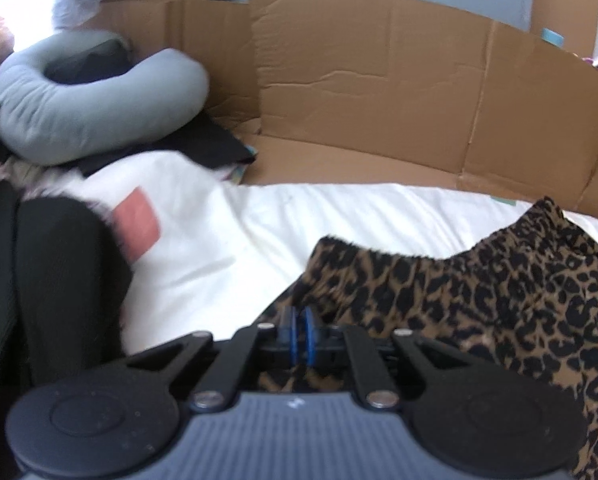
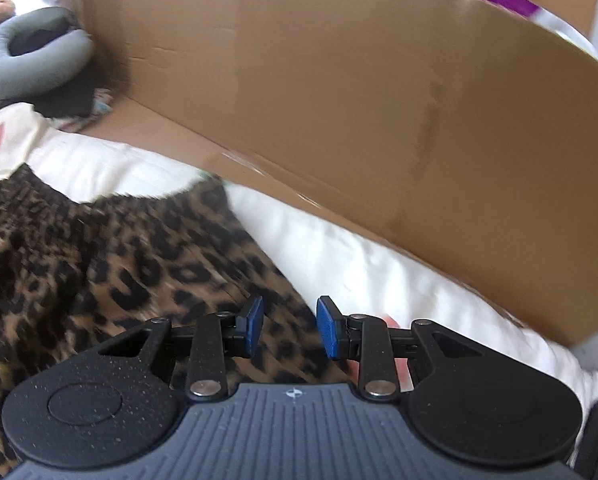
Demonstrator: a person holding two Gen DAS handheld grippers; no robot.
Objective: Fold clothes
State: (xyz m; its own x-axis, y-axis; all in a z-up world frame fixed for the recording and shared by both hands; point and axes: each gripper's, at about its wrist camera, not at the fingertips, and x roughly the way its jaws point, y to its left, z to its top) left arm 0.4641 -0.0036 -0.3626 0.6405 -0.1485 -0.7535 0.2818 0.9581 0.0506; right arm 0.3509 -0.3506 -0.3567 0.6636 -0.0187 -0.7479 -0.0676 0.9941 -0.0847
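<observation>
Left gripper (image 1: pixel 298 334) has its blue pads pressed together, with leopard-print fabric bunched right around them — it appears clamped on an edge of the leopard-print garment (image 1: pixel 479 300). That garment lies spread over the white bedding (image 1: pixel 227 248), its gathered waistband edge arching across the sheet toward the far side. Over on the right, the right gripper (image 2: pixel 290 330) stands with its jaws apart, nothing between the pads; it hovers above the garment's right-hand border, where leopard print (image 2: pixel 111 272) meets white bedding (image 2: pixel 359 256). The right wrist view is blurred, so whether the pads touch the cloth cannot be told. Behind the bed, flattened cardboard (image 1: pixel 399 92) stands like a wall, one flap lying on the mattress. At far left, a grey U-shaped pillow (image 1: pixel 79 112) rests on dark clothing, and a black garment (image 1: pixel 59 280) sits just beside a cream cloth with a pink patch (image 1: pixel 137 228).
</observation>
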